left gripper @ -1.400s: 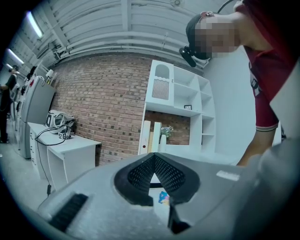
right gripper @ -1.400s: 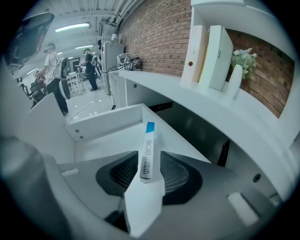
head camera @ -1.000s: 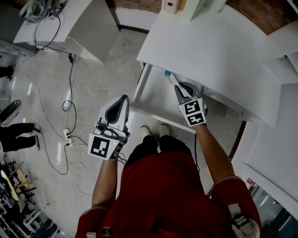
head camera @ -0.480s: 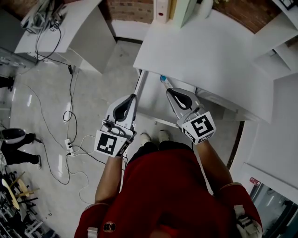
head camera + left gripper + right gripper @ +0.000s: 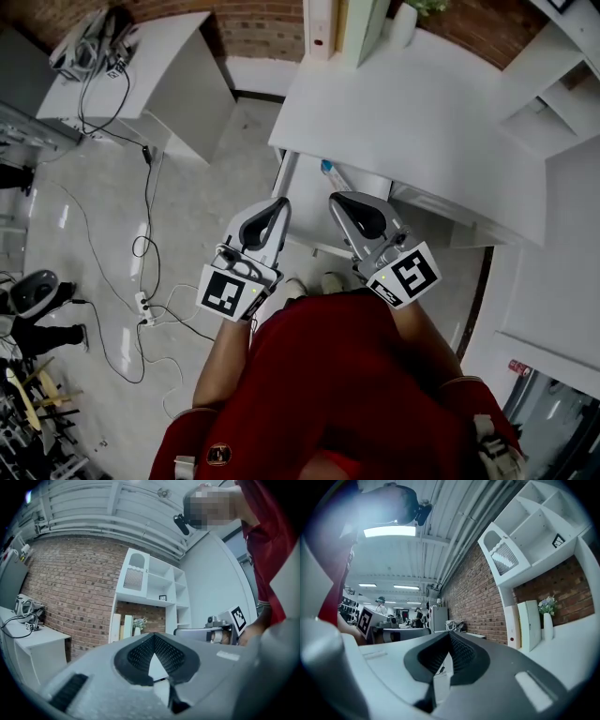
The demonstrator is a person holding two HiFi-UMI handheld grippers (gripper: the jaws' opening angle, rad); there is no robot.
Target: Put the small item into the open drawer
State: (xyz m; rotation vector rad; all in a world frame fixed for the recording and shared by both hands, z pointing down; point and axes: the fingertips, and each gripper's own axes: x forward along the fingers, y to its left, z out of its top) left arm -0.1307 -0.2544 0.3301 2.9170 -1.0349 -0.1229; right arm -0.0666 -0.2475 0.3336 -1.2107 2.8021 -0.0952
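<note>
The small item, a white tube with a blue cap (image 5: 332, 173), lies in the open white drawer (image 5: 302, 195) under the desk, free of both grippers. My right gripper (image 5: 337, 201) hovers just in front of it above the drawer's near edge, shut and empty. Its jaws meet in the right gripper view (image 5: 449, 634). My left gripper (image 5: 281, 204) hangs beside the drawer's left corner, also shut with nothing in it, tips together in the left gripper view (image 5: 153, 635). Both point level toward the brick wall.
The white desk (image 5: 412, 112) carries binders (image 5: 319, 19) and a vase (image 5: 403, 23) at the back. White shelving (image 5: 562, 84) stands at the right and a second desk (image 5: 141, 66) at the left. Cables (image 5: 141, 244) and a power strip (image 5: 145, 305) lie on the floor.
The right gripper let go of the tube, which now lies in the drawer, then closed and drew back upward toward the body. The left gripper rose and shifted right toward the drawer.
</note>
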